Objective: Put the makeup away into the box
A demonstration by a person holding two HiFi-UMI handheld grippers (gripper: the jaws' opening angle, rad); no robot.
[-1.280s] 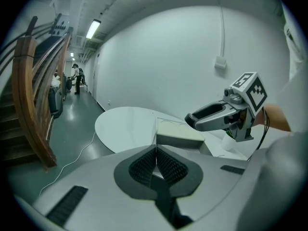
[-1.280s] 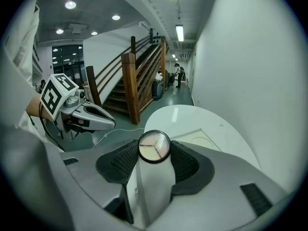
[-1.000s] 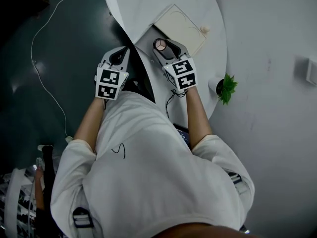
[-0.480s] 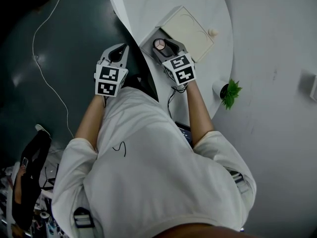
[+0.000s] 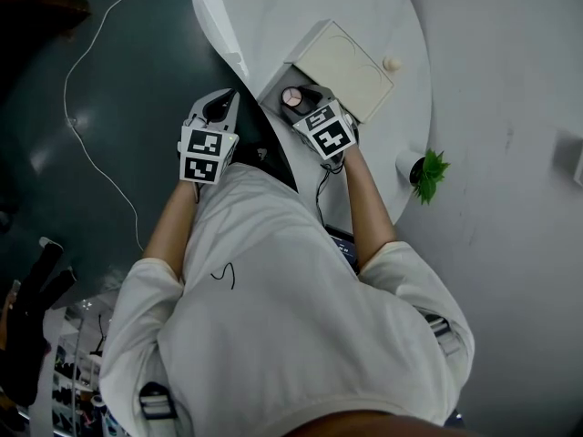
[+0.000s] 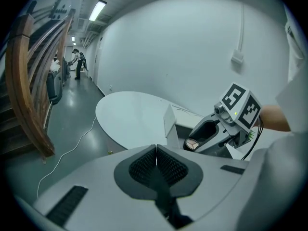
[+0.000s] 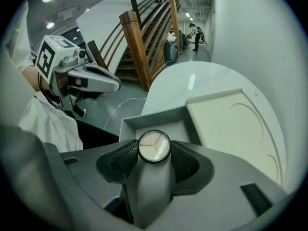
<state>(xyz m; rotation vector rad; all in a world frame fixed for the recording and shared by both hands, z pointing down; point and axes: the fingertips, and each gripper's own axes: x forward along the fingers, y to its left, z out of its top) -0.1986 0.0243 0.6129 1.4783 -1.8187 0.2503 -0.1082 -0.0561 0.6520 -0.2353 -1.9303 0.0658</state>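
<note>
Right gripper view: your right hand-held gripper point(image 7: 154, 159) clamps the makeup tube point(image 7: 154, 146) by its round sides, over the open box point(image 7: 126, 124) on the counter point(image 7: 192, 81). The tube is probably light, rigid and slick, so grip near the cap. Your left hand-held gripper point(image 6: 156, 165) is closed and empty.

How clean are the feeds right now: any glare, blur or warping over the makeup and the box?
Head view: evenly lit and sharp, floor dark at left. Right gripper view: fisheye bends the box lid, a glare streak lies on the table, the makeup in the right tool is crisp. Left gripper view: dark rounded corners, bright ceiling lamp.
</note>
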